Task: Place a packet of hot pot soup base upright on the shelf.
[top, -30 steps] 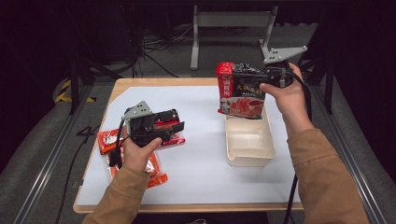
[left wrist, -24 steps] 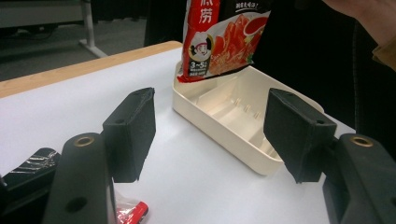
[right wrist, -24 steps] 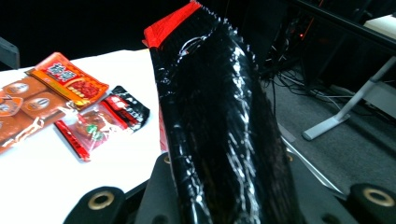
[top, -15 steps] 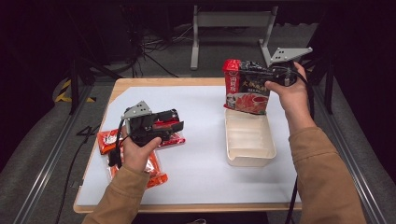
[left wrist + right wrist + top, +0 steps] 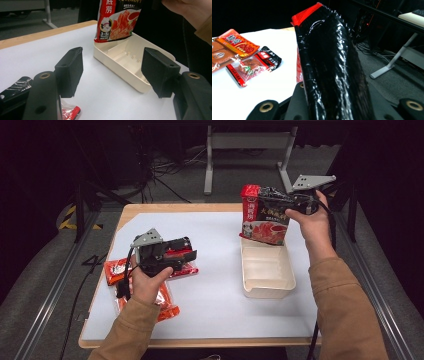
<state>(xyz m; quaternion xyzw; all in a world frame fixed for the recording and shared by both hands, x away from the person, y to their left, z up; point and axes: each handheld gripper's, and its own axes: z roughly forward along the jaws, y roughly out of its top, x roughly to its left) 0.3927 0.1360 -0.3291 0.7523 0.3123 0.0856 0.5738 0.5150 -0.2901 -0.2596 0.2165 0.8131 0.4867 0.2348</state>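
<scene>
White paper covers the wooden table (image 5: 150, 209), dark floor beyond. At its right sits a cream tray (image 5: 267, 272). My right gripper (image 5: 287, 201) is clamped on a red-and-black pouch (image 5: 262, 215) hanging above the tray's far end; tilted like this, it could catch the rim and tip out. My left gripper (image 5: 186, 254) hovers open and empty over small packets (image 5: 120, 270).

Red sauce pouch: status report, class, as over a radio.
Right gripper shut on red sauce pouch, above cream tray. Left gripper open, holding nothing. Tray unobstructed.
</scene>
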